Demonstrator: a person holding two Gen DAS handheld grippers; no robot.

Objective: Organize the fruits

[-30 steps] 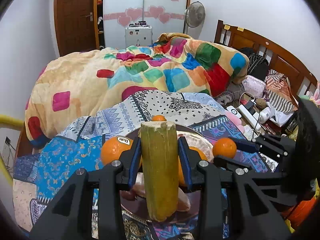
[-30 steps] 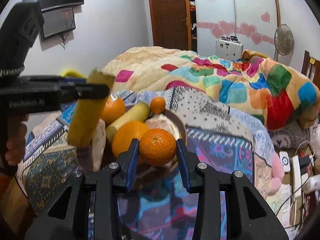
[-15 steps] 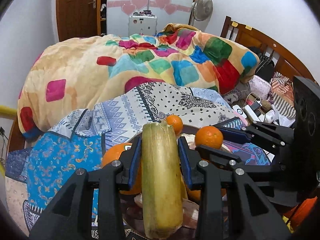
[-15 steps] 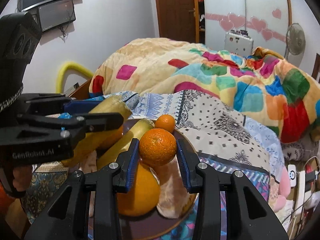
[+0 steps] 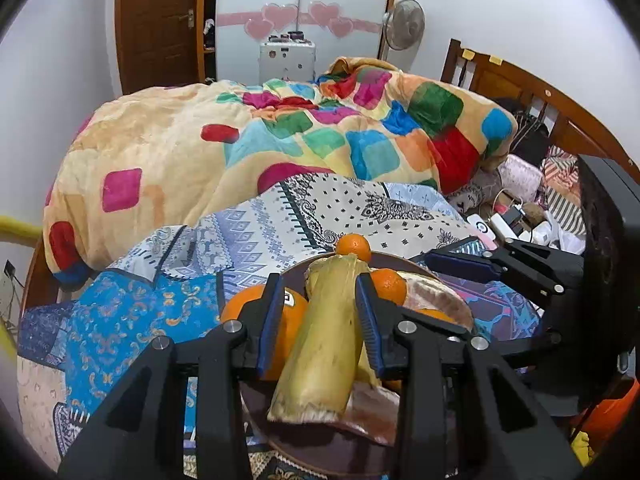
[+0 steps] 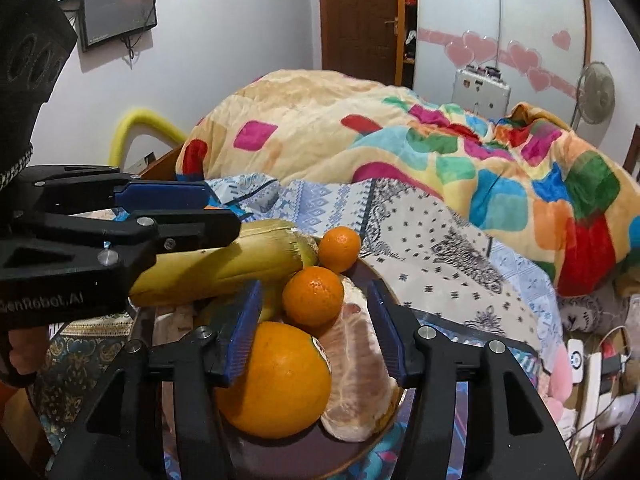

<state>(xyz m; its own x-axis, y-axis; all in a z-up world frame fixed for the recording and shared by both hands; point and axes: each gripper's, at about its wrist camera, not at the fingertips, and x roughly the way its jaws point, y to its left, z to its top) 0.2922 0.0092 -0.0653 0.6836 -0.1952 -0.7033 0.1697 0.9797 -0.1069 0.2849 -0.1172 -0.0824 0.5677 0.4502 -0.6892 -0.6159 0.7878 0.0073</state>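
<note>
The left gripper [image 5: 318,316] clamps a yellow-green sugarcane piece [image 5: 320,344] over the dark plate [image 6: 352,452]; the right gripper [image 6: 316,332] is opening, its pads clear of the small mandarin [image 6: 313,297] set on the heap between them. That mandarin could roll off the large orange [image 6: 276,380] and pomelo segment [image 6: 356,376]; the plate sits on soft patterned bedding [image 5: 120,320], near a bright quilt [image 5: 280,136], in a cluttered bedroom.

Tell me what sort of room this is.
A bedroom, most likely: a bed with a wooden headboard under a patchwork blanket, and a wardrobe with heart stickers beside the door. The fruit plate sits on the bed.
</note>
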